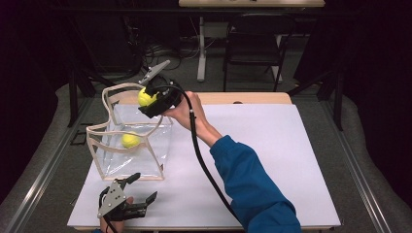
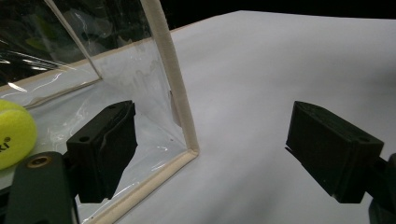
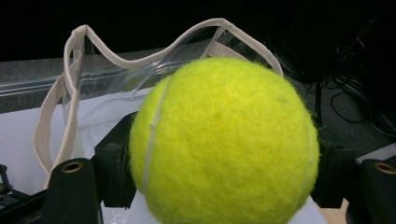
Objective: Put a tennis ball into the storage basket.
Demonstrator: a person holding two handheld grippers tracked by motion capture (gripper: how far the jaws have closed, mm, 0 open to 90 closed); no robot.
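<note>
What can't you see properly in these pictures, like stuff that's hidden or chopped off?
- Ball in the clear bag: in the left gripper view the left edge cuts it off, so its printed lettering cannot be read.
- Right gripper: in the right gripper view the held ball covers most of both jaws.
- Left hand: the high view's bottom edge cuts it off.
- Back of the room: too dark in the high view to make out.

Fuzzy felt tennis ball (image 3: 224,142); glossy clear plastic bag (image 1: 128,141) with cloth edging; matt white table (image 1: 272,160).
</note>
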